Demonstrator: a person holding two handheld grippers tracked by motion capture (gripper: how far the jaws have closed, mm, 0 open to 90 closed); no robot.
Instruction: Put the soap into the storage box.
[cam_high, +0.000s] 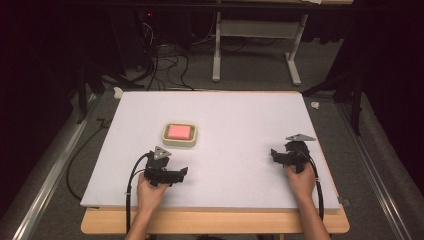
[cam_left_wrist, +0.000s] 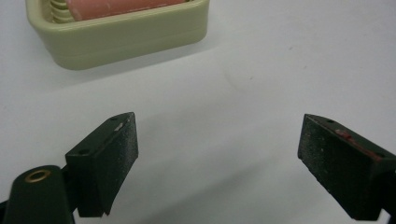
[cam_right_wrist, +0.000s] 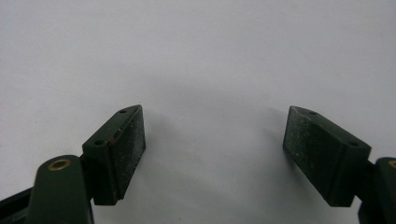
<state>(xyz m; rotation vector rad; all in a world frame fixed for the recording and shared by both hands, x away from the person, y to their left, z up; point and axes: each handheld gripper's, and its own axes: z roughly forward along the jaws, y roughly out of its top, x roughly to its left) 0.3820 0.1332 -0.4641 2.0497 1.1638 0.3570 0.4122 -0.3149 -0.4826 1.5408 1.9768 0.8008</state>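
Two grippers: I have one in each hand, both low over the white table top (cam_high: 235, 120), well apart from each other.
Left gripper (cam_high: 172, 174): near the front edge on the left side, held in my left hand (cam_high: 150, 192); in the left gripper view (cam_left_wrist: 219, 154) its jaws stand wide apart with bare table between them.
Right gripper (cam_high: 281, 155): near the right edge, held in my right hand (cam_high: 301, 181); in the right gripper view (cam_right_wrist: 215, 149) its jaws are also spread wide over bare white surface, gripping nothing.
Dish (cam_high: 179, 134): cream, rounded corners, left of the table's middle, just beyond my left gripper; its front wall shows in the left gripper view (cam_left_wrist: 116, 39).
Pink block (cam_high: 179, 132): lying inside the dish, also seen close up (cam_left_wrist: 121, 7).
Floor: grey carpet with dark cables (cam_high: 165, 65) behind the table.
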